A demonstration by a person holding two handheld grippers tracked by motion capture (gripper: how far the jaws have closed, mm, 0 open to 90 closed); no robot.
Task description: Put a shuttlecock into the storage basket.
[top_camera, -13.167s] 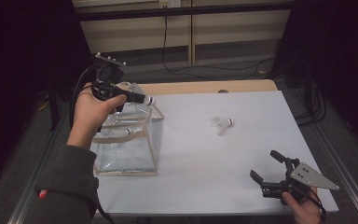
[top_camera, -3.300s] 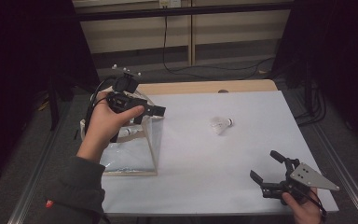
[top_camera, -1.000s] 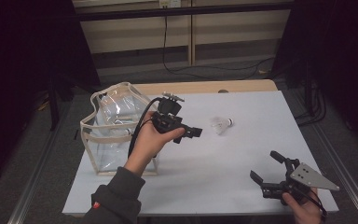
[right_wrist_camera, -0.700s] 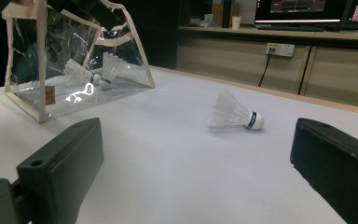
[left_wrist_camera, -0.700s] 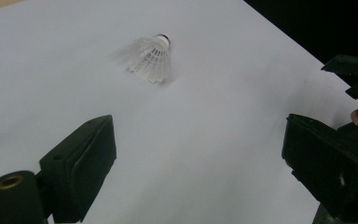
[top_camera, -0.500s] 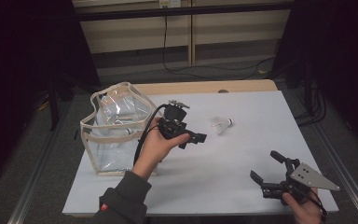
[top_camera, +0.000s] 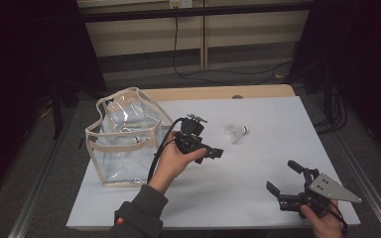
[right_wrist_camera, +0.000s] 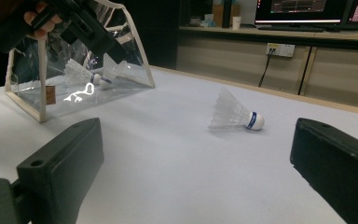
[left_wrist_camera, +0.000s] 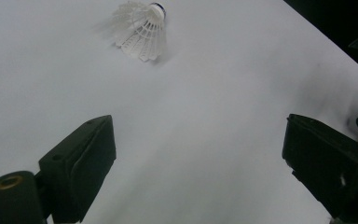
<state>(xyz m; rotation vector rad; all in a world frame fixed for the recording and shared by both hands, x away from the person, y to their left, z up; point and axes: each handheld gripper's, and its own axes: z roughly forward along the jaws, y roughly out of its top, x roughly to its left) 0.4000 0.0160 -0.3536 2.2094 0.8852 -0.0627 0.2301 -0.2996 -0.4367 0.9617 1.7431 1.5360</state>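
Observation:
A white shuttlecock (top_camera: 236,132) with a blue-banded cork lies on its side on the white table; it shows in the left gripper view (left_wrist_camera: 142,29) and the right gripper view (right_wrist_camera: 235,114). My left gripper (top_camera: 214,151) hovers open just short of it, jaws wide apart (left_wrist_camera: 200,168) over bare table. A clear bag (top_camera: 124,134) with cream trim stands at the left and holds shuttlecocks (right_wrist_camera: 81,74). My right gripper (top_camera: 284,177) rests open near the front right corner, jaws spread (right_wrist_camera: 196,177) and empty.
The white table (top_camera: 258,198) ends in a wooden strip (top_camera: 218,92) at the back. A cable (top_camera: 155,158) trails from the left gripper beside the bag. Dark floor and metal rails flank the table.
The left hand has left the bag and carried its gripper right and forward, closer to the loose shuttlecock. The bag now stands upright further left. The right gripper has not moved.

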